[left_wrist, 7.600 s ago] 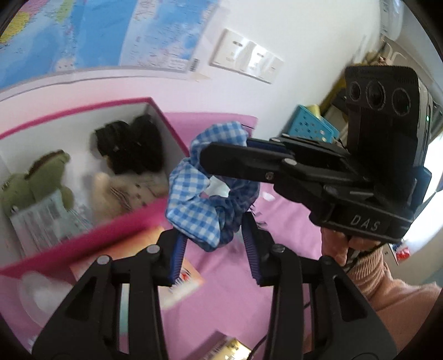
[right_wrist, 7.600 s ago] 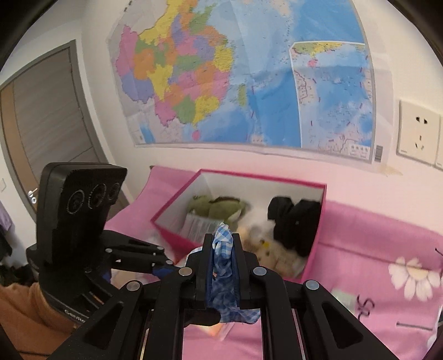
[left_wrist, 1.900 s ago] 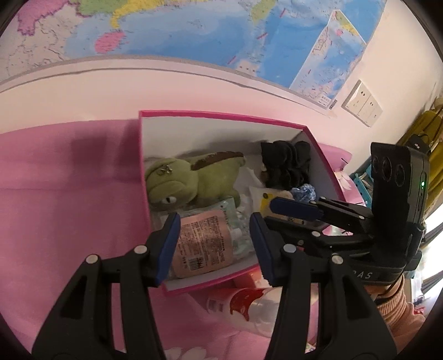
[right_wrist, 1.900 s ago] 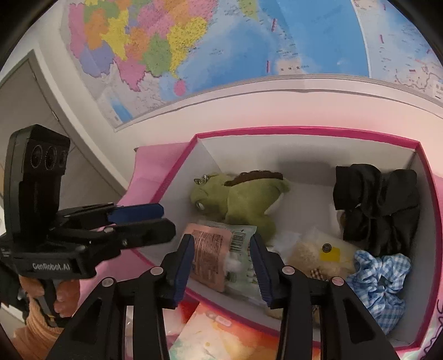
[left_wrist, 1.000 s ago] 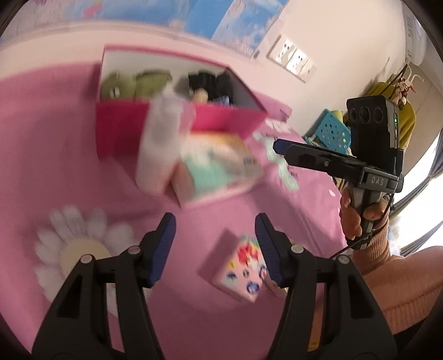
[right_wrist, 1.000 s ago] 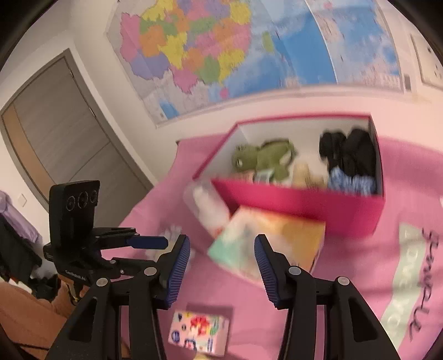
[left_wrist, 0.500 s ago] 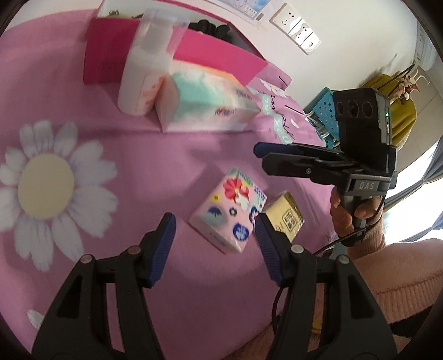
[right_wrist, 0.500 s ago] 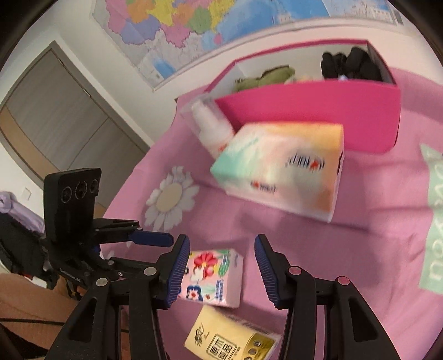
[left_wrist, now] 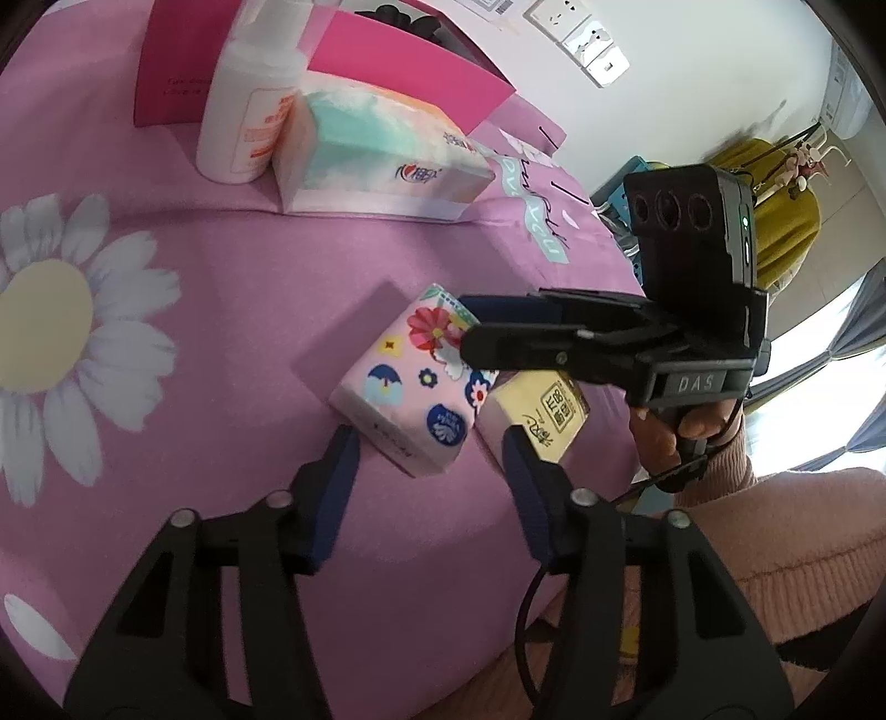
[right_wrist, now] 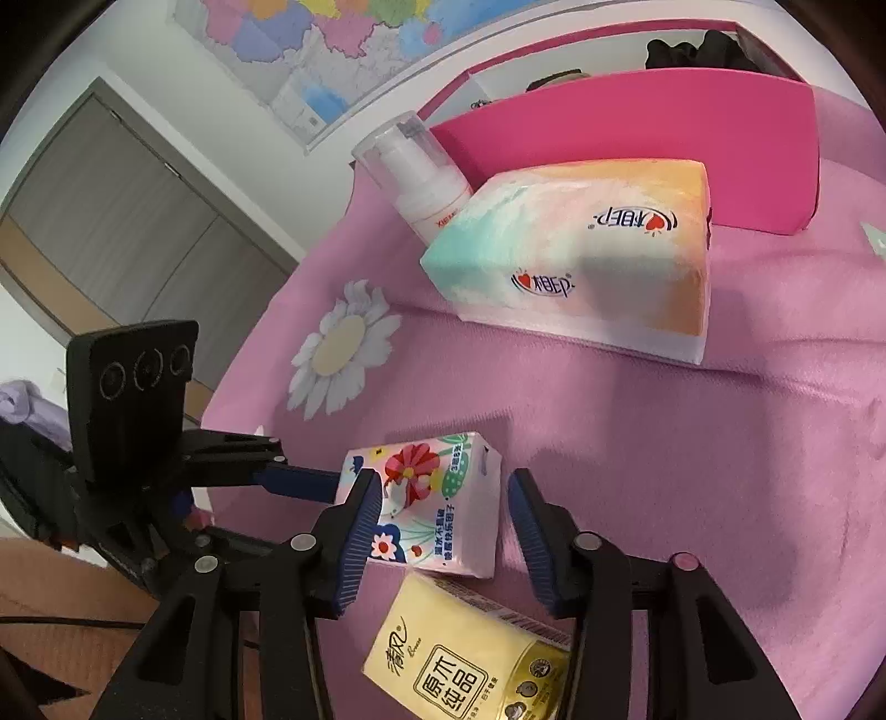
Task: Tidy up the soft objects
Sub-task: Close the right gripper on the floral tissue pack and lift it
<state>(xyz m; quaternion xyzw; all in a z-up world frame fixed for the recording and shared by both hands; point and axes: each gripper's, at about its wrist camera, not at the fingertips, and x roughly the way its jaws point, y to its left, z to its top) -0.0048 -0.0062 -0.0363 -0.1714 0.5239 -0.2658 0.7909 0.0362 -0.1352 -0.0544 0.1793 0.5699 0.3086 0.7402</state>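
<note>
Pink floral tissue pack (right_wrist: 429, 507) lying flat on the pink flowered bedspread (right_wrist: 692, 443), touching a yellow tissue pack (right_wrist: 470, 659) at its near corner. Right hand-held gripper (right_wrist: 446, 501) spread wide, straddling the pack's short sides, long axis running away from its camera. Left hand-held gripper (left_wrist: 429, 448) also spread, empty, just short of the pack's near end; right one judged nearer. Behind: large tissue box (right_wrist: 581, 260), pump bottle (right_wrist: 421, 171), magenta storage box (right_wrist: 637, 111), black fabric inside visible only from right wrist.

Wall map (right_wrist: 343, 33), grey door (right_wrist: 111, 221), bright window (left_wrist: 853, 332)
</note>
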